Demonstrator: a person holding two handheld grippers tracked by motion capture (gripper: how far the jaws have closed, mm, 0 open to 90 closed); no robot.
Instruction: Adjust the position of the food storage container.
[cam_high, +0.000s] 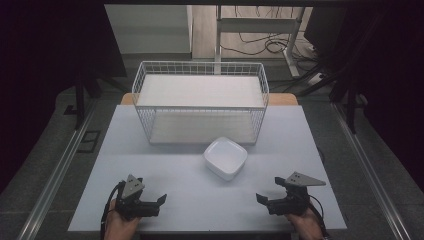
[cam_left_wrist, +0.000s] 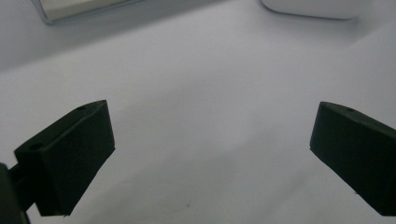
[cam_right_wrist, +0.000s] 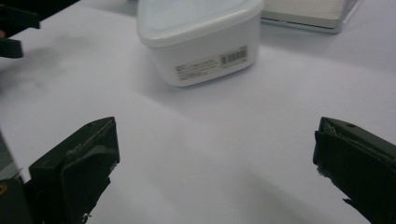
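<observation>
Your left tongs (cam_high: 161, 200) and right tongs (cam_high: 262, 199) gape wide, empty; white container (cam_high: 225, 158) sits between them, farther out on the surface (cam_high: 200, 195).

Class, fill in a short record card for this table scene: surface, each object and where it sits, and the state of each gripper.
surface: pale table
rack: white wire rack with two shelves, at the far middle of the table
container: white square tub, lid on, just in front of the rack, apart from both grippers
label: barcode sticker on the tub's side
left gripper: open, near edge, holding nothing
right gripper: open, near edge, holding nothing
</observation>
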